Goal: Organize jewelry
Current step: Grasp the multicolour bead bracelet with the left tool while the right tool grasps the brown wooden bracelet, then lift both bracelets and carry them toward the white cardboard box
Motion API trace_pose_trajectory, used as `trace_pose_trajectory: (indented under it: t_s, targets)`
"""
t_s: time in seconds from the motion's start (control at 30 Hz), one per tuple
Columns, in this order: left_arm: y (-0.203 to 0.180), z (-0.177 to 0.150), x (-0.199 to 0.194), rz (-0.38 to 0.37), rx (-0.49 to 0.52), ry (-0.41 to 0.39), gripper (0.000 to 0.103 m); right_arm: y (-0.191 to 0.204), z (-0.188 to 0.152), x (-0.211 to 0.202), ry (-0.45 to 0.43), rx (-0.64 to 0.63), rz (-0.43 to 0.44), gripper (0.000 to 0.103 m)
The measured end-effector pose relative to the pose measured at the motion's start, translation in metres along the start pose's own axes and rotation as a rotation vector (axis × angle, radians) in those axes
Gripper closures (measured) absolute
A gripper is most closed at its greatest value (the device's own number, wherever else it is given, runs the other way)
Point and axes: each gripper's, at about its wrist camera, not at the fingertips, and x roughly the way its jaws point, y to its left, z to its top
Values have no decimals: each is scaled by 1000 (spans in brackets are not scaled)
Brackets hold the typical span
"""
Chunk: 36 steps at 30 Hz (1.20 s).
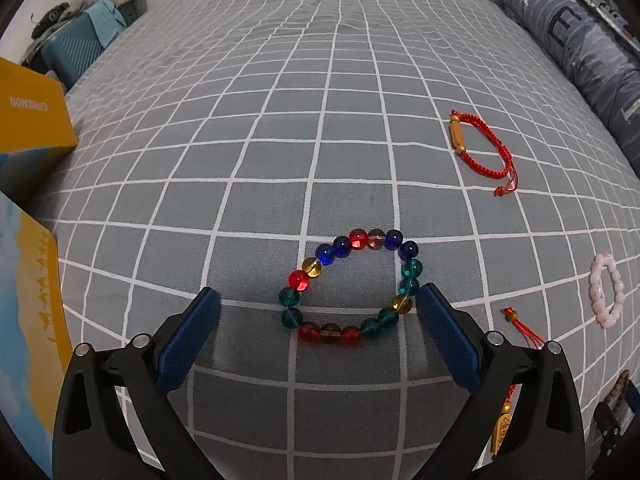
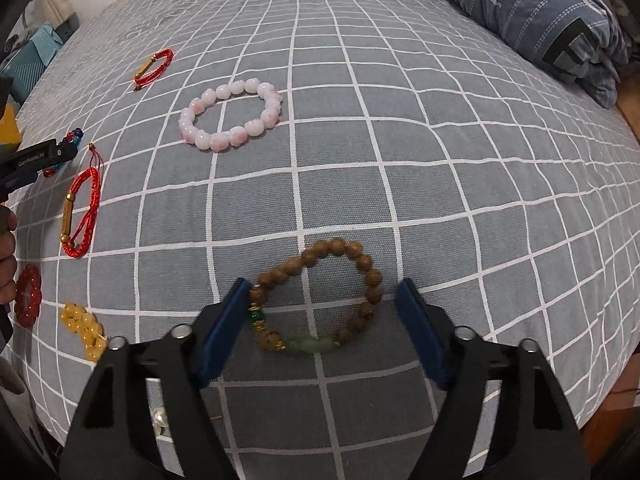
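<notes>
A bracelet of red, blue, teal and yellow glass beads (image 1: 358, 239) lies on the grey checked bedsheet (image 1: 280, 120). My left gripper (image 1: 319, 292) stands open around it; the right pad sits against its yellow bead and the left pad is well clear. In the right wrist view a brown wooden bead bracelet (image 2: 338, 246) with green stones lies between the open jaws of my right gripper (image 2: 324, 282). Its left pad touches the beads and its right pad stands apart from them.
A pink bead bracelet (image 2: 232, 114), two red cord bracelets (image 2: 154, 65) (image 2: 82, 212), yellow beads (image 2: 84, 330) and a red ring of beads (image 2: 28, 294) lie around on the sheet. A yellow box (image 1: 32, 120) stands at the left and a folded quilt (image 1: 568, 40) at the back right.
</notes>
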Motion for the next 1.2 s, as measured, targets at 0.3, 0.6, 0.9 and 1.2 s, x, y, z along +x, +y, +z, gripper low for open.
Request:
trace_pose_trajectory:
  t_s: [0.3,0.6,0.9,1.2]
  targets:
    - [-12,-7,-11,-23,31,-9,46,7,-1,-6,-2,-23,-23,83]
    - [-4,-7,-16,-42,-9,-13,84,0,-10,-14,-20,-23,-38,96]
    - [1,-7,-30,-46,-20,-57,84,-2,-12,-25,-55,-21,-3,96]
    - [7,-9,-58,-63,-28,-109,97,-1,-14,-36,-114,-18,21,96]
